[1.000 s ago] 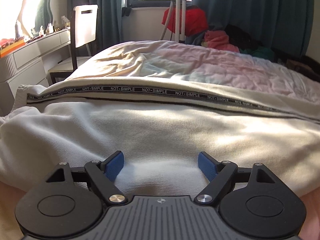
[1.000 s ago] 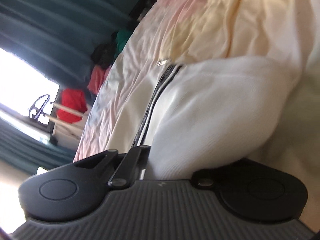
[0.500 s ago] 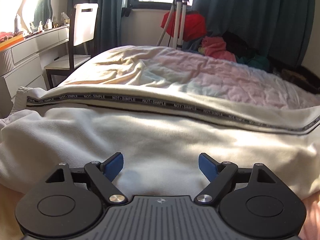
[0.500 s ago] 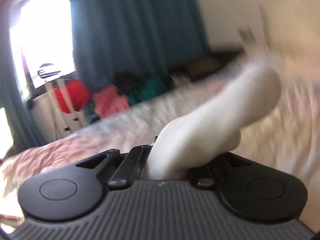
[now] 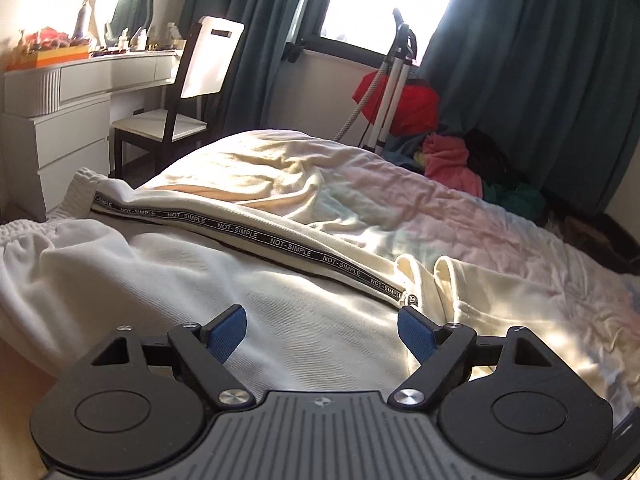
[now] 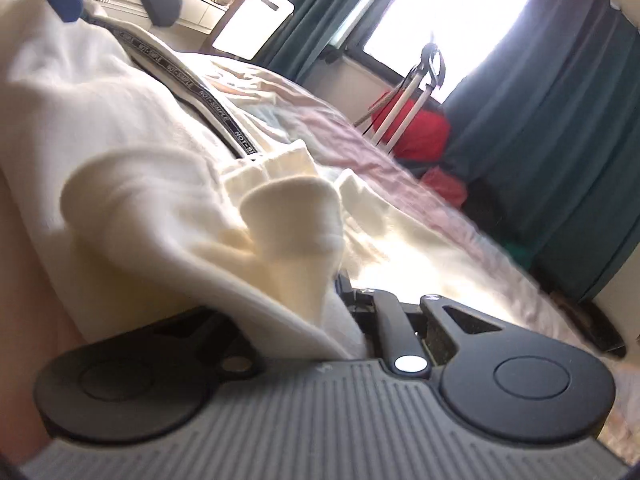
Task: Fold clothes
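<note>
The left claw (image 5: 322,330) is spread wide, its blue pads (image 5: 226,330) apart above the cream trousers (image 5: 248,280), and nothing is gripped between them. The right claw (image 6: 344,300) is clenched on a bunched fold of the same trousers (image 6: 120,128); cream cloth is draped over its left side, so the pads are hidden. In the right view, just beyond that claw, a ribbed cuff (image 6: 296,208) is seen standing up from the cloth.

The trousers are spread across the near part of the bed (image 5: 480,232). A black stripe (image 5: 240,230) printed NOT-SIMPLE runs along the trousers from the gathered waistband (image 5: 86,178), at their left end, to a point just beside the left claw's right pad. Beyond the trousers the bed is covered by a crumpled pale quilt.

Left of the bed a chair (image 5: 192,92) with a white back is placed at a white counter (image 5: 84,76) with drawers, on which small bottles and a mirror are seen. Behind the bed a bright window (image 5: 384,0) is flanked by dark teal curtains (image 5: 540,80). At the far side of the bed a white tripod (image 5: 390,80) stands beside a heap of red, pink and green clothes (image 5: 448,156).
</note>
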The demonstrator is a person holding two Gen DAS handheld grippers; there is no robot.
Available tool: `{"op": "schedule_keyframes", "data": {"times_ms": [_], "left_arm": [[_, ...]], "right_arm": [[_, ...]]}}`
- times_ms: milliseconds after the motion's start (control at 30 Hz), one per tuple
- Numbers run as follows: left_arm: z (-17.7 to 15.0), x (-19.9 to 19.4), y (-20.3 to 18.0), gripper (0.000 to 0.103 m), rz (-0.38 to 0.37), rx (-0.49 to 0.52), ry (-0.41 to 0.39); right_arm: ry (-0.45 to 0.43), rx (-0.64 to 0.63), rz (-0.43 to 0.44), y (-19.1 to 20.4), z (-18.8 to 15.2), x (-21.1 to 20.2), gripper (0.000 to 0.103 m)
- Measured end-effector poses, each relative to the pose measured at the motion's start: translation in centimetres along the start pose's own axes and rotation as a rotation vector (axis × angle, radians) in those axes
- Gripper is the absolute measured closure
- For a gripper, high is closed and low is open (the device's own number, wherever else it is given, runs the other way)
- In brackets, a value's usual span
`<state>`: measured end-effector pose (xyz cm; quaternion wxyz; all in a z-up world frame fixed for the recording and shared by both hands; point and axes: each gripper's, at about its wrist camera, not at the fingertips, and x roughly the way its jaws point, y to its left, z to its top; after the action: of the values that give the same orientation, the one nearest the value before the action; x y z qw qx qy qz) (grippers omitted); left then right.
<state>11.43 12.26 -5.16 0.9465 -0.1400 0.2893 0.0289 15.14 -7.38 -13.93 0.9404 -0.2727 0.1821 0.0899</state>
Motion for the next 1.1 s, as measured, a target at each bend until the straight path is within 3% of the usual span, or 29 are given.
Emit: {"op": "schedule_keyframes", "data": {"times_ms": [133,200,467,533,567,600,667,800,900,1000,1100], "left_arm": [[0.0,0.1,0.0,0.019,-0.032,-0.01,-0.015],[-0.1,0.1,0.0,0.019,-0.048,-0.015,-0.023],[-0.2,0.2,0.1,0.019,-0.111,-0.034,-0.054],[-0.2,0.2,0.0,0.019,-0.13,-0.038,-0.063],[-0.2,0.0,0.0,0.019,-0.143,-0.038,-0.068],[-0.2,-0.1,-0.1,0.019,-0.157,-0.037,-0.073],[-0.2,-0.5,-0.2,0.019,-0.184,-0.036,-0.082],[-0.5,-1.3,-0.9,0.019,-0.25,-0.012,-0.089],[-1.2,-1.7,-2.2,0.02,-0.301,0.04,-0.076],[-2.0,-1.6,-3.3,0.021,-0.345,0.087,-0.048],[-2.9,-0.8,-4.1,0.03,-0.365,0.116,-0.007]], "right_arm": [[-0.053,0.062,-0.008,-1.2,1.8,-1.6,0.093],[-0.086,0.072,0.031,-0.6,3.0,-2.2,0.093],[0.01,0.222,0.208,-1.1,3.3,-2.4,0.089],[0.036,0.261,0.252,-1.2,3.4,-2.5,0.083],[0.049,0.28,0.274,-1.3,3.4,-2.5,0.072],[0.062,0.299,0.296,-1.4,3.4,-2.5,0.053],[0.09,0.374,0.394,-2.8,3.2,-3.5,0.027],[0.083,0.474,0.468,-6.1,2.2,-8.6,0.027],[0.025,0.596,0.414,-10.0,2.0,-10.8,0.027],[-0.003,0.701,0.255,-13.6,0.8,-11.9,0.027],[-0.019,0.761,0.126,-15.9,-0.9,-10.9,0.027]]}}
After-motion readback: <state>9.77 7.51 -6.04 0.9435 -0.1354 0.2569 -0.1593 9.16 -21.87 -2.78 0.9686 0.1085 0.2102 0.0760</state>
